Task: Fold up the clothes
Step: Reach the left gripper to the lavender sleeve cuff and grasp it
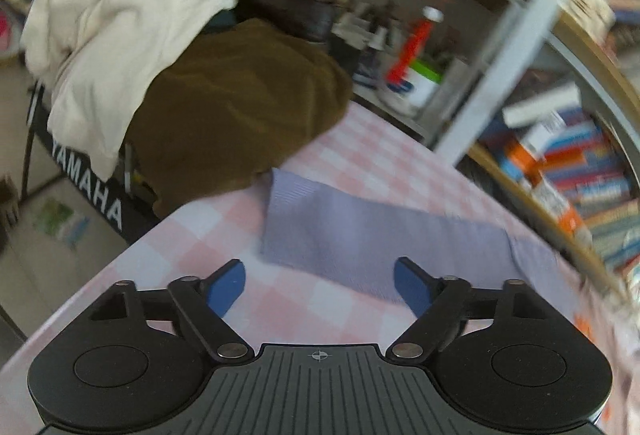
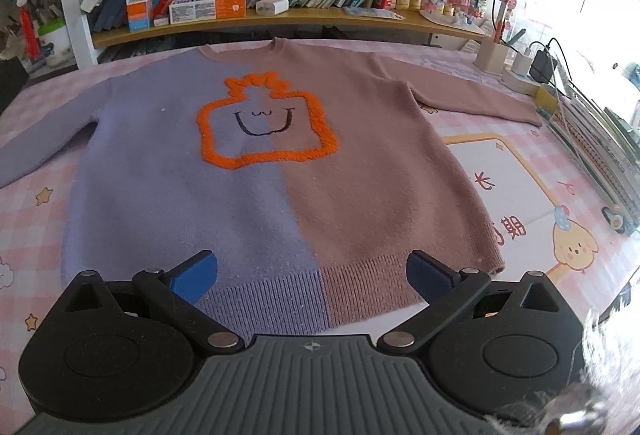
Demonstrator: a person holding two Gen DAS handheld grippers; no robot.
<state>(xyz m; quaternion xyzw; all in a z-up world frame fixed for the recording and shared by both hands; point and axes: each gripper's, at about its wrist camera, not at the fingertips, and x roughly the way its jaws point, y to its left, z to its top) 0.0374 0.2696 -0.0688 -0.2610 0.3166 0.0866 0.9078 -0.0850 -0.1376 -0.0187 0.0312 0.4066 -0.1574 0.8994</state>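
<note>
Pink-and-white checked cloth covers the bench (image 2: 460,53) I am working over, with cartoon stars and a yellow chick printed on it. Behind it a wooden bookshelf (image 2: 280,20) holds a crowded row of leaning books, and beyond the bench's left end my left camera shows a heap of cream and olive-brown clothing (image 1: 168,67) on a black stand marked YAMAHA.

My two-tone knitted sweater (image 2: 256,171), lilac on one half and dusty mauve on the other, lies flat and face up on the bench, sleeves spread, collar toward the shelf. A fuzzy orange outline with a smiling face sits on its chest.

My right hand-held gripper (image 2: 312,277) hangs over the ribbed hem, blue fingers apart, nothing between them. My left hand-held gripper (image 1: 320,285) has its fingers apart too, poised just short of the lilac sleeve (image 1: 360,235), not touching it that I can see.
</note>
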